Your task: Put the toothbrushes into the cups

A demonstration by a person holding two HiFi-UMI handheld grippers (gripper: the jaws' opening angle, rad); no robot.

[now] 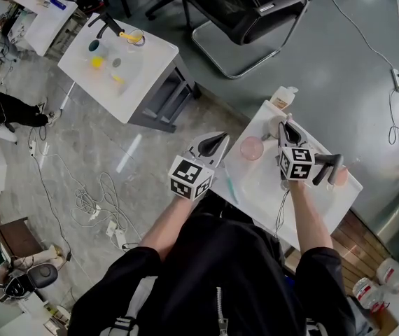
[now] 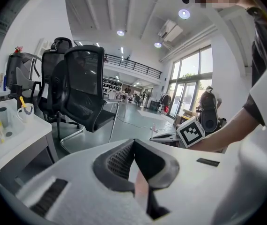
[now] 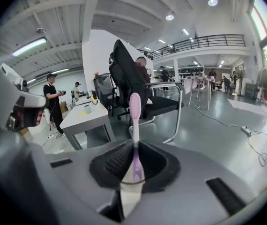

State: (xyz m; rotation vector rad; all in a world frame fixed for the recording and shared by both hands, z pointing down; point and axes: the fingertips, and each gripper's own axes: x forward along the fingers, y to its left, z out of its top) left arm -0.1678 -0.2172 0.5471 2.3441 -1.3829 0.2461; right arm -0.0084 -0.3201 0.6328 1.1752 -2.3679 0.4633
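My right gripper (image 3: 136,146) is shut on a purple and pink toothbrush (image 3: 134,118), which stands upright with its head above the jaws. In the head view that gripper (image 1: 285,128) hangs over the far side of the small white table (image 1: 283,194), just right of a pink cup (image 1: 252,148). A teal toothbrush (image 1: 229,185) lies on the table's left part. My left gripper (image 1: 217,142) hovers at the table's left edge, and its jaws (image 2: 133,144) are shut with nothing held. A pinkish object (image 1: 340,176) is half hidden behind the right gripper's handle.
A white container (image 1: 283,96) stands at the table's far corner. A black office chair (image 1: 248,12) is beyond it. A second white table (image 1: 119,65) with cups is at the upper left. Cables (image 1: 94,201) lie on the floor to the left.
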